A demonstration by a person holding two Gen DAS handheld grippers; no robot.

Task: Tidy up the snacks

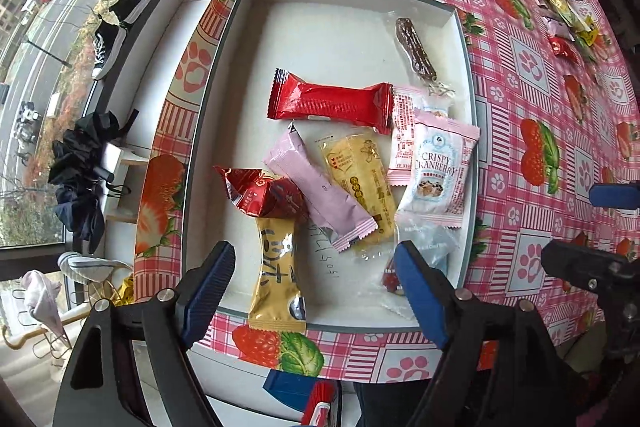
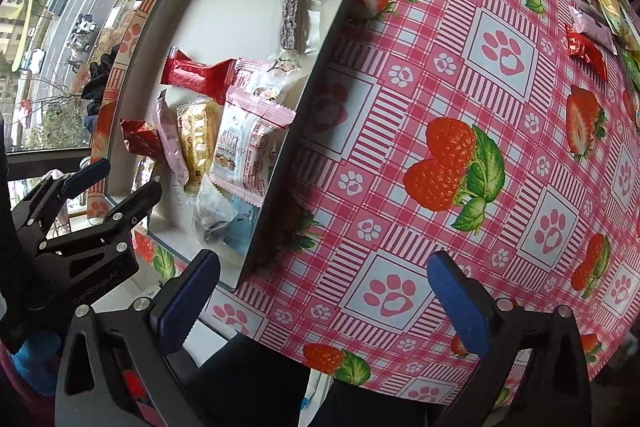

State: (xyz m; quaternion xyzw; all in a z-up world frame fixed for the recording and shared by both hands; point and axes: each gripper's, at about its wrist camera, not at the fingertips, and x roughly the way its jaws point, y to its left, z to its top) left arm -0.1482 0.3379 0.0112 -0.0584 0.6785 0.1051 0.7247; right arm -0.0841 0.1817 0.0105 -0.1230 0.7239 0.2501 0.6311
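Both hand-held grippers, left (image 1: 316,291) and right (image 2: 324,301), hang released; snacks (image 1: 340,163) fill the box (image 1: 224,67) ahead of left, bare worktop (image 2: 440,99) ahead of right.

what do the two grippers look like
Both match: the left gripper and right gripper have black angular plastic arms with triangular cutouts, silver rivets and ribbed blue pads on the jaws. One carries faint embossed lettering, unreadable. No cables or sleeves show.

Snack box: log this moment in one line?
left hand-held gripper open over box, empty | right hand-held gripper open over tablecloth, empty | loose snacks still at far right
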